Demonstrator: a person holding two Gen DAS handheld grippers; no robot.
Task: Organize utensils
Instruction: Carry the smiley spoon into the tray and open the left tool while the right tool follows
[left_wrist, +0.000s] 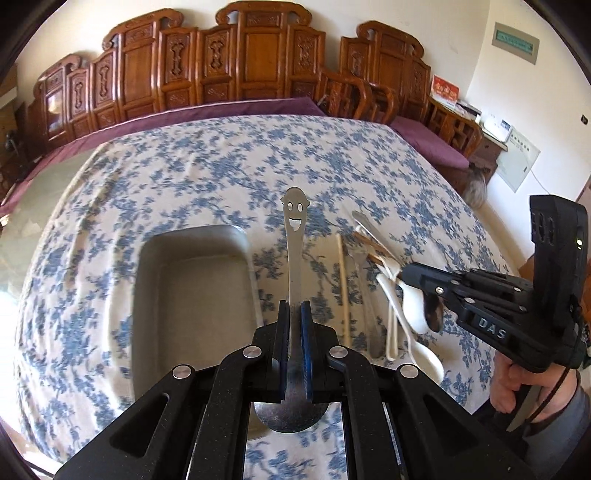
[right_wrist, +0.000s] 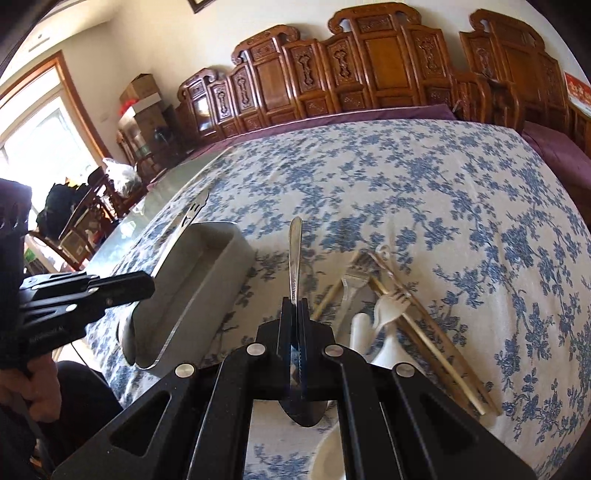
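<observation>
My left gripper (left_wrist: 294, 304) is shut on the neck of a steel spoon with a smiling face cut into its handle (left_wrist: 294, 236). It hangs just right of a grey rectangular tray (left_wrist: 192, 295). The spoon's bowl lies toward the camera. My right gripper (right_wrist: 294, 301) is shut on a plain steel spoon (right_wrist: 295, 251), handle pointing away, above the cloth between the tray (right_wrist: 221, 266) and the utensil pile. The left wrist view shows the right gripper (left_wrist: 404, 275) over the pile. The left gripper (right_wrist: 147, 286) shows beside the tray in the right wrist view.
On the blue-flowered tablecloth (right_wrist: 406, 177) right of the tray lie a steel fork (right_wrist: 356, 273), a white plastic fork (right_wrist: 391, 306), white spoons (left_wrist: 413, 302) and several chopsticks (right_wrist: 432, 339). Carved wooden chairs (left_wrist: 258, 55) line the table's far edge. A person's hand (left_wrist: 513, 380) grips the right tool.
</observation>
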